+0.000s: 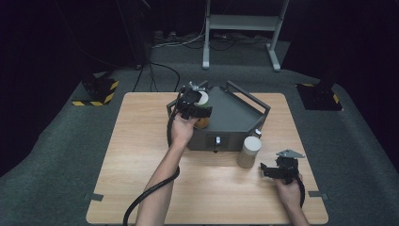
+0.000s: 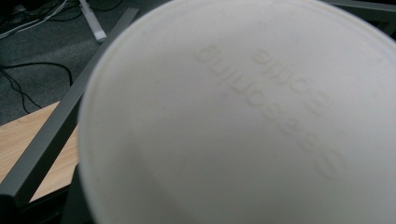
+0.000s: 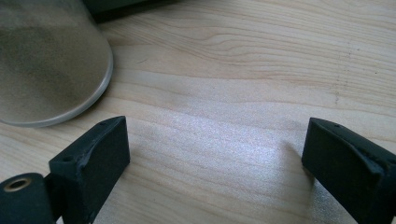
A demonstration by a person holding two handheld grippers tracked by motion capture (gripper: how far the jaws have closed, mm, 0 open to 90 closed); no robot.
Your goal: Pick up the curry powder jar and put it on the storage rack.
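The left gripper (image 1: pixel 194 104) clamps a white-lidded jar (image 1: pixel 202 100) whose blurred lid (image 2: pixel 243 121) hides its jaws. The right gripper (image 3: pixel 215 154) stands wide and bare over the table (image 3: pixel 233 70), a grey cylinder (image 3: pixel 46 70) cut off just beyond one finger.

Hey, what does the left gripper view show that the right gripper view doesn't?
The left gripper view alone has a white lid with raised lettering, very close to the camera, beside a grey frame bar and floor cables. The right gripper view alone has the right hand-held gripper, jaws wide apart with nothing between them, and the base of a sand-filled clear cylinder. Both show the wooden table.
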